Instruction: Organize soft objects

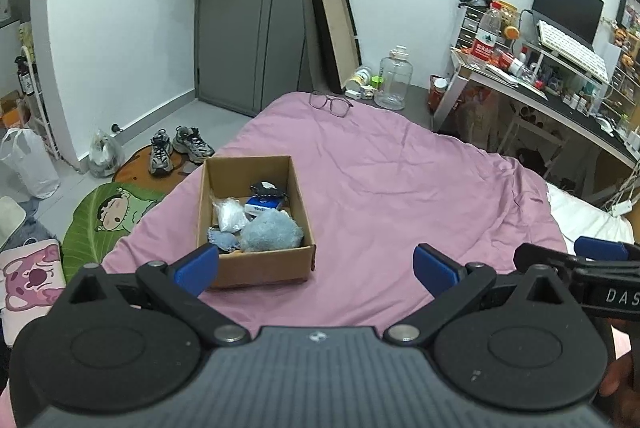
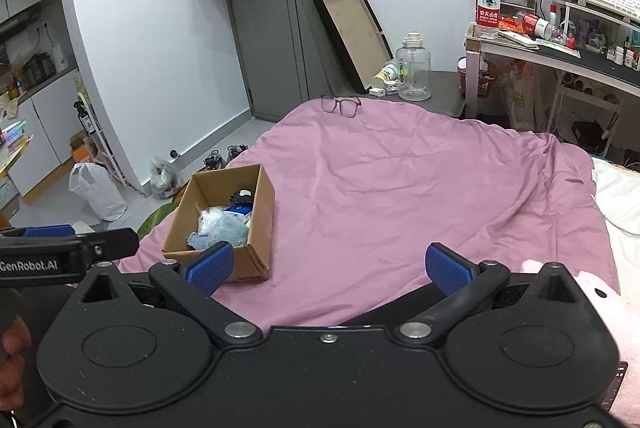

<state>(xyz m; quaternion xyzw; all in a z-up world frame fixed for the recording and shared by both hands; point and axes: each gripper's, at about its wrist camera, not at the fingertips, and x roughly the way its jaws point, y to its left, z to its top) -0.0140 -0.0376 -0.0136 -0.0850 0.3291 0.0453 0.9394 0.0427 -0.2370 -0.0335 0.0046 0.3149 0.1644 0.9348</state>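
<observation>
An open cardboard box point(image 1: 260, 266) point(image 2: 262, 228) sits on the pink bedspread point(image 1: 380, 196) point(image 2: 400, 188). Inside lie a fluffy light-blue soft thing point(image 1: 272, 230) point(image 2: 224, 230), a white crumpled bag point(image 1: 230, 214), a small denim piece point(image 1: 222, 240), a blue-and-white pack point(image 1: 262, 205) and a dark item point(image 1: 266, 189). My left gripper point(image 1: 316, 268) hovers open just in front of the box, its left pad over the box's near corner, nothing between its fingers. My right gripper point(image 2: 328, 266) is open too, right of the box, empty. A pink plush point(image 2: 608, 292) lies at the right edge.
Eyeglasses point(image 1: 330, 103) point(image 2: 340, 105) rest at the far end of the bed. Beyond are a clear jug point(image 1: 394, 78), a leaning tray point(image 1: 336, 36), a cluttered desk point(image 1: 560, 92), shoes point(image 1: 180, 146) and bags on the floor, and a grey door point(image 1: 256, 28).
</observation>
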